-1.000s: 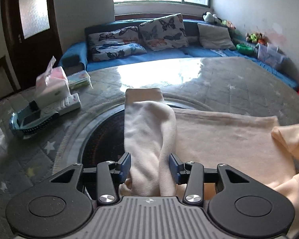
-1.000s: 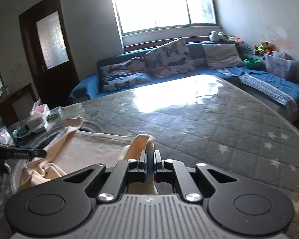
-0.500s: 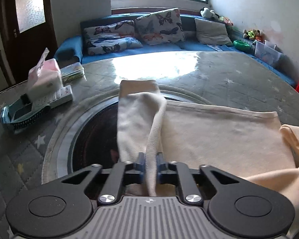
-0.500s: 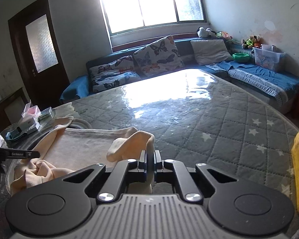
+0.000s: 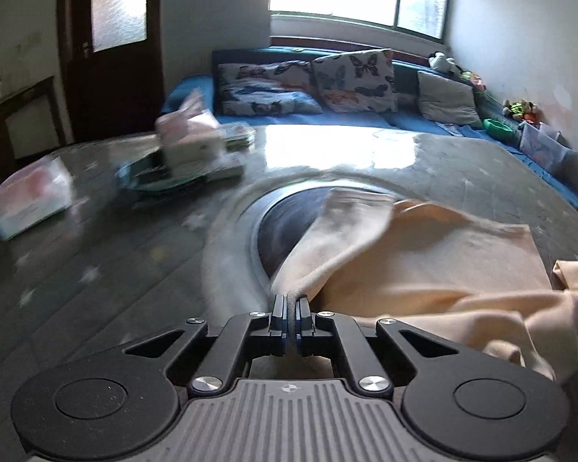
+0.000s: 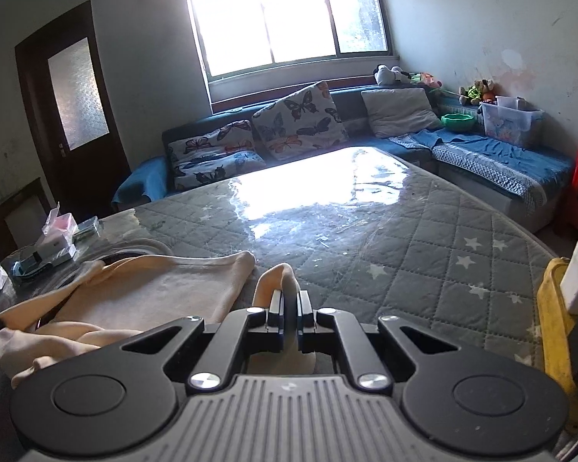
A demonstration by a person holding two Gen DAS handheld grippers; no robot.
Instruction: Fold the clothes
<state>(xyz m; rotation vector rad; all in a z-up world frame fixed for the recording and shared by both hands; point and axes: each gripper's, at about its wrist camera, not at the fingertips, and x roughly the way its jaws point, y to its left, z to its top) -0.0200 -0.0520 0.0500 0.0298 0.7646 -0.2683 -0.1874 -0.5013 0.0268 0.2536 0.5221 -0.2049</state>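
Left wrist view: your left gripper (image 5: 288,310) is clenched on a thin fold of the garment (image 5: 424,258); the cloth rises from between the fingers and runs far-right as a taut, lifted strip.
Garment, left view: cream fabric, spread flat on the right half of the table (image 5: 96,254); a loose bunch of it sits at the near right edge; the lifted strip crosses the dark round inset (image 5: 289,215) in the table top.
Right wrist view: your right gripper (image 6: 290,308) is clenched on another fold of the garment (image 6: 154,292); a small loop of cloth stands up just beyond the fingertips.
Garment, right view: it lies to the left of your right gripper; flat in the middle, rumpled at the near left; its far edge ends in a rounded corner just left of the loop.
Table: grey quilted cover with pale stars under a glossy sheet; window glare on the far part.
Clutter: a tissue box (image 5: 190,136) and other small items sit at the far left of the table, well apart from the garment; they are blurred in the left view.
Beyond: a blue sofa (image 6: 481,154) with cushions (image 6: 300,119) runs along the far wall and right side; a yellow object (image 6: 551,319) stands at the near right edge of the right view.
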